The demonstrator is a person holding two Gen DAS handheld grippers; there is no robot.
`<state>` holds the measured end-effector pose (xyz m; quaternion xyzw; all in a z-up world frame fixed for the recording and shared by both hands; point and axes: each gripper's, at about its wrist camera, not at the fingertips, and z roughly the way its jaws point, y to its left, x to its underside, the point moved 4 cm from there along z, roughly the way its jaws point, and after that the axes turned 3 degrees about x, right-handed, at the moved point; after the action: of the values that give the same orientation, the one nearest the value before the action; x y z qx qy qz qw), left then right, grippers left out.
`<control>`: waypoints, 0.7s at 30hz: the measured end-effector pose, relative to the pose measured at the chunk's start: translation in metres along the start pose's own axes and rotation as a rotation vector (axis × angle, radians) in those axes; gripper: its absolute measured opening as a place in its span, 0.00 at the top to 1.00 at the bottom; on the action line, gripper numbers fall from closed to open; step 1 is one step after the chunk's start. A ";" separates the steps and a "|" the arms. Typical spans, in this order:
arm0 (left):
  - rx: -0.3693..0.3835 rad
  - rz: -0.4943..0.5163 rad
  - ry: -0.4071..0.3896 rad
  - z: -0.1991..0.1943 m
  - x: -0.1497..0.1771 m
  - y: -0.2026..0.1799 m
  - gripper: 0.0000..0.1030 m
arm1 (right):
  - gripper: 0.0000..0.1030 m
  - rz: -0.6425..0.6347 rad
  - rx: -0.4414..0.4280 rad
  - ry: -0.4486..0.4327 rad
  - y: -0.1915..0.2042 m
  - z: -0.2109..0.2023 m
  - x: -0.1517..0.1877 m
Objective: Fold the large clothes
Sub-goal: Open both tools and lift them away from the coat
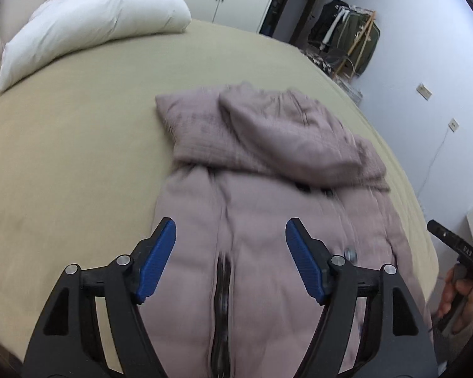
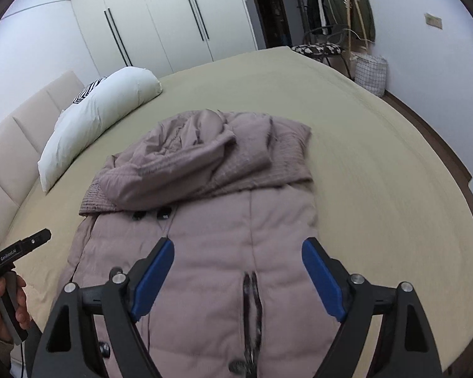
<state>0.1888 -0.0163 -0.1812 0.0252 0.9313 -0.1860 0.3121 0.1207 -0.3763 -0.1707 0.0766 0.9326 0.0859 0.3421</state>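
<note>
A mauve padded hooded coat [image 1: 261, 189] lies flat on the olive bed, hood [image 1: 287, 132] at the far end, sleeves folded in, dark zipper [image 1: 222, 283] down the front. It also shows in the right wrist view [image 2: 220, 236], hood [image 2: 205, 157] far. My left gripper [image 1: 230, 236] is open and empty above the coat's lower body. My right gripper [image 2: 236, 255] is open and empty above the same part. Each gripper's handle shows at the edge of the other's view, hand-held: the right one [image 1: 460, 252], the left one [image 2: 12, 255].
A white pillow [image 1: 91, 34] lies at the bed's head, also in the right wrist view [image 2: 94, 116]. Bed sheet [image 2: 378, 157] spreads around the coat. White wardrobes [image 2: 160, 22], a chair [image 2: 321, 50], hanging clothes [image 2: 340, 6] and a basket [image 2: 370, 74] stand beyond.
</note>
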 end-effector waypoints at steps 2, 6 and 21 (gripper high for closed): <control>0.004 -0.028 0.046 -0.018 0.027 0.011 0.31 | 0.14 0.056 0.001 0.018 -0.023 -0.022 0.024; -0.028 -0.068 0.126 -0.043 0.081 0.036 0.31 | 0.13 0.160 -0.015 0.071 -0.059 -0.052 0.068; 0.002 -0.212 0.309 -0.072 0.212 0.094 0.31 | 0.15 0.265 -0.004 0.243 -0.100 -0.069 0.162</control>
<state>-0.0069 0.0828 -0.2845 -0.0445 0.9654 -0.2129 0.1439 -0.0551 -0.4482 -0.2412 0.1872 0.9486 0.1406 0.2128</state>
